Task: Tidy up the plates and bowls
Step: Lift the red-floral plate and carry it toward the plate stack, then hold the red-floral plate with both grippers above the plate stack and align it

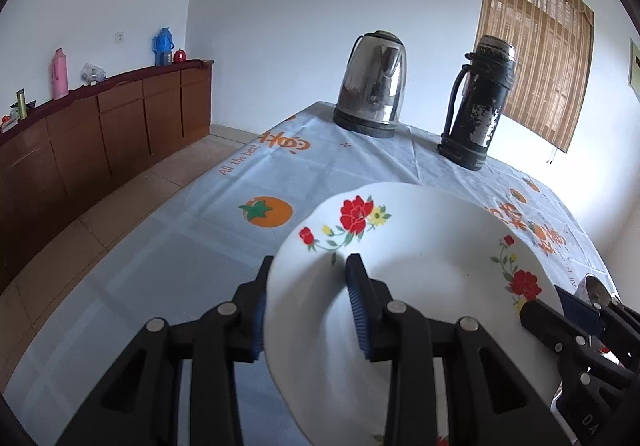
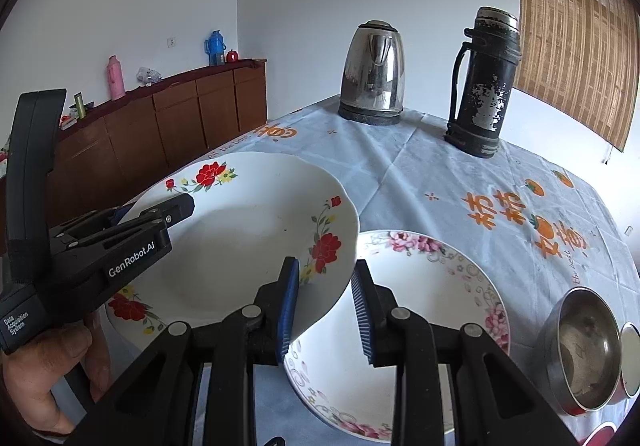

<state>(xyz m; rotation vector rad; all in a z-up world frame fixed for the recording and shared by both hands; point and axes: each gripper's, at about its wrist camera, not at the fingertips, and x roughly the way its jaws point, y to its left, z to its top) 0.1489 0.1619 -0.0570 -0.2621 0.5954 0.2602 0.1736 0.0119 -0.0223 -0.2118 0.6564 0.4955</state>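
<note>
Both claws are pinching the red-flower plate (image 2: 240, 246) by opposite rims: left claw (image 1: 310, 310) on one edge, right claw (image 2: 326, 310) on the other, both angled down. The plate hangs tilted above the surface (image 1: 168, 246), partly over the pink-flower plate (image 2: 432, 310).

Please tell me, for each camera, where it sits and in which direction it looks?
Left wrist: on the left gripper, looking along its fingers at the red-flower plate it clamps; right gripper shows.
Right wrist: on the right gripper, clamping that plate's opposite rim; left gripper and hand show.
Shared: plate, kettle, flask.

Soft daylight (fisheye-warped, dark corners)
</note>
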